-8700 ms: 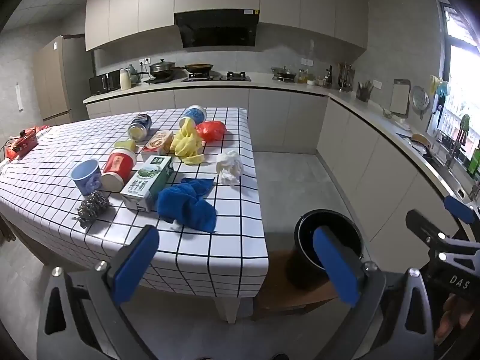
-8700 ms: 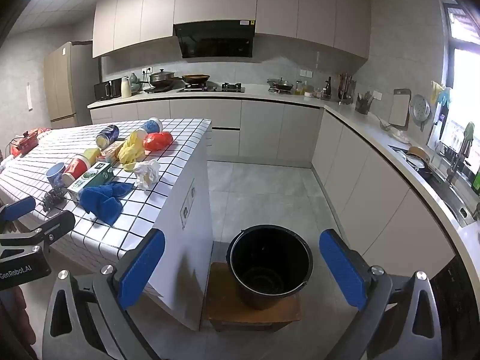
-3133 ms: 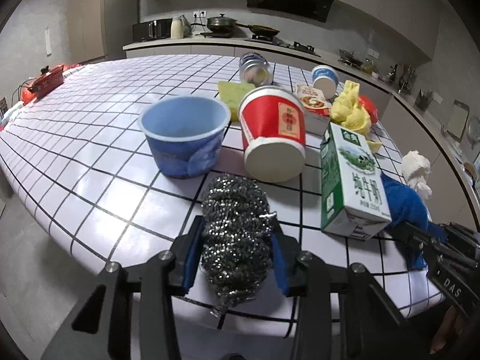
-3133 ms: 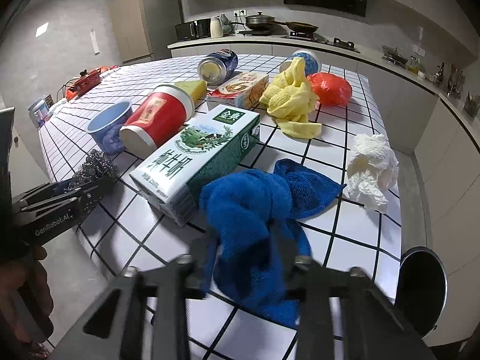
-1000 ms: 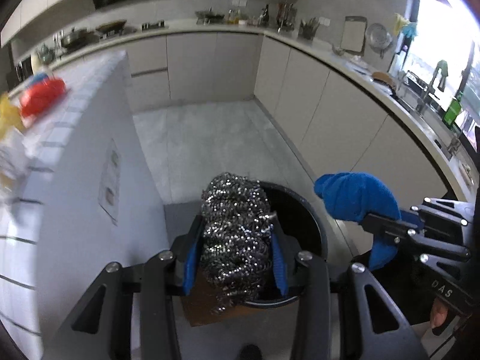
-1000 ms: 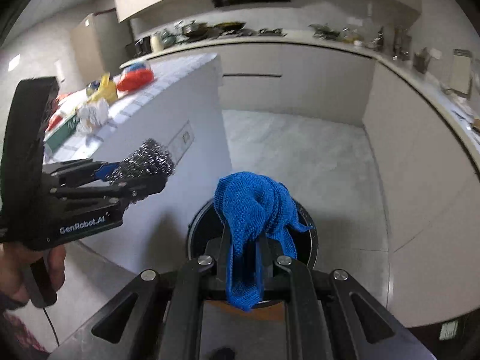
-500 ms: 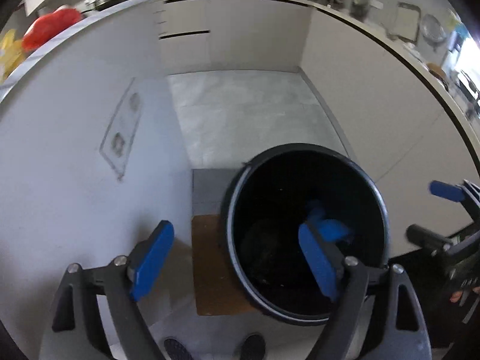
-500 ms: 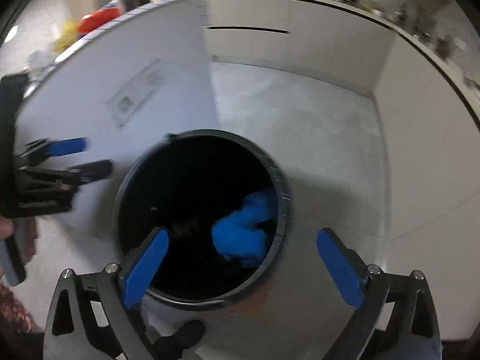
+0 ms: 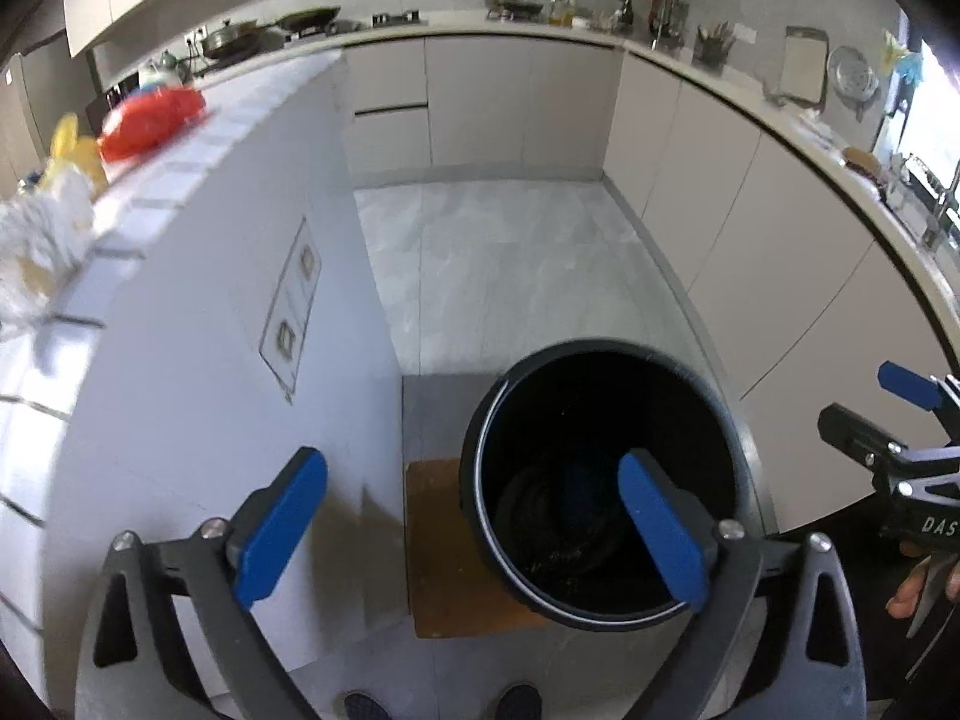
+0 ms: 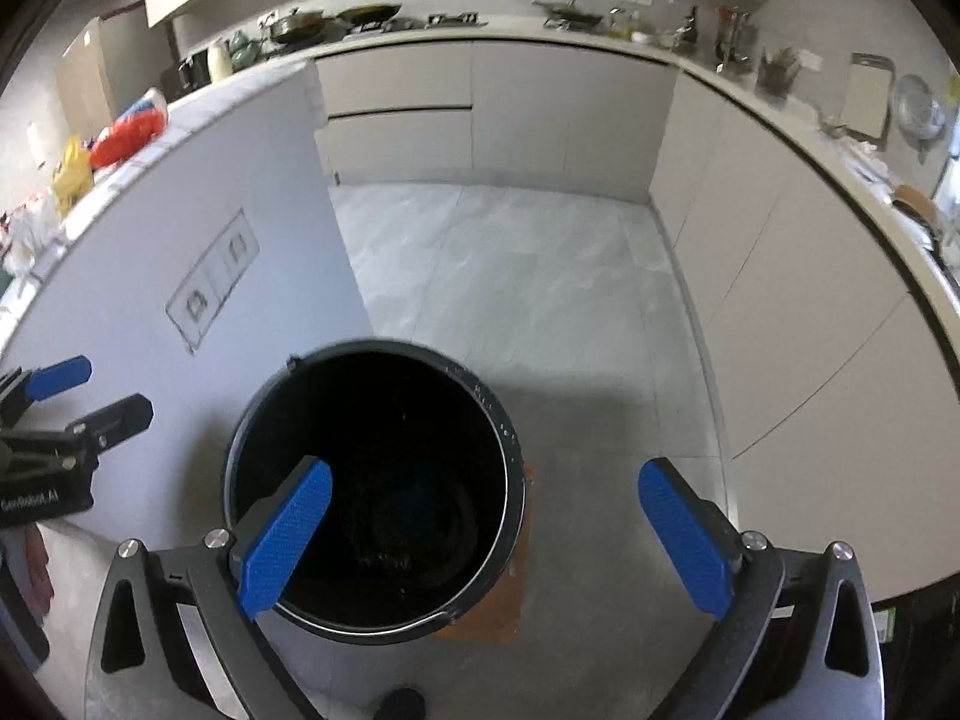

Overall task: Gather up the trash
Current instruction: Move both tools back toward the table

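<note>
A black bucket [image 9: 600, 345] [image 10: 384, 349] stands on the floor below both grippers. Deep in its dark inside I make out a dim blue cloth [image 9: 577, 477] [image 10: 423, 489] beside a coiled steel scourer [image 9: 537, 510]. My left gripper [image 9: 471, 463] hovers over the bucket's left rim; its jaws are opening, with nothing between the blue pads. My right gripper [image 10: 485, 471] hangs over the bucket's right side, open and empty. Each gripper also shows at the edge of the other's view: the right gripper [image 9: 882, 405] and the left gripper [image 10: 90, 390].
The bucket rests on a brown board [image 9: 438, 540] beside the white end panel of the island [image 9: 198, 360]. A red bag [image 9: 150, 120], yellow trash [image 9: 72, 150] and crumpled white paper [image 9: 42, 228] lie on top. Cabinets [image 10: 810, 300] line the right. A person's shoes [image 9: 360, 708] show below.
A second ago the left gripper held the scourer and the right the blue cloth over the bucket. Both have opened and the two things now lie inside. Both views have tilted up.
</note>
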Demonstrator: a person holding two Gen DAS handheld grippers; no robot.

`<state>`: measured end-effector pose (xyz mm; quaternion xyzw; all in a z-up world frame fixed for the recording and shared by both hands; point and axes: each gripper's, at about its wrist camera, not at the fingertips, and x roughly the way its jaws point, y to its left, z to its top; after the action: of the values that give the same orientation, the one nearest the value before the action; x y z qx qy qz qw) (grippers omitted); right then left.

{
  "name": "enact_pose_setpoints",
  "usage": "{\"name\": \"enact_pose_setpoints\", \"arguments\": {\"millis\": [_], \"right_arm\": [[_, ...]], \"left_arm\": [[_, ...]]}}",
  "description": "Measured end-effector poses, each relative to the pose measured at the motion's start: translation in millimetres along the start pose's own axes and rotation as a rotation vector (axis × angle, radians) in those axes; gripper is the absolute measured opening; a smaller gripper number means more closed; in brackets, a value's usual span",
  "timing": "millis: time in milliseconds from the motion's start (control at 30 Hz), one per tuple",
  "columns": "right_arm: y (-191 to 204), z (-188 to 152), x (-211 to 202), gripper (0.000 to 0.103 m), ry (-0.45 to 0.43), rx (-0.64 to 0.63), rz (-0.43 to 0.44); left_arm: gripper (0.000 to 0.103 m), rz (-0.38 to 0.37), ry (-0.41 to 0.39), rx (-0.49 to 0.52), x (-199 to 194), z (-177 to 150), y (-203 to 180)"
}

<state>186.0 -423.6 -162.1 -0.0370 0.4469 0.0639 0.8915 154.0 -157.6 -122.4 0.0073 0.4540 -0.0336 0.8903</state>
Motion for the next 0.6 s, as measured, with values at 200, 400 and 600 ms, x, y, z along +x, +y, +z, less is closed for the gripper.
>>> {"name": "enact_pose_setpoints", "arguments": {"millis": [200,400,600], "right_arm": [[0,10,-49,0.103,-0.066,0.046,-0.024],[10,16,-100,0.103,-0.163,0.061,-0.018],[51,23,-121,0.103,-0.198,0.033,0.04]], "left_arm": [[0.103,0.003,-0.085,0.024,-44,12,4],[0.103,0.039,-0.17,-0.01,-75,20,32],[0.103,0.108,-0.192,-0.1,-100,7,81]]}}
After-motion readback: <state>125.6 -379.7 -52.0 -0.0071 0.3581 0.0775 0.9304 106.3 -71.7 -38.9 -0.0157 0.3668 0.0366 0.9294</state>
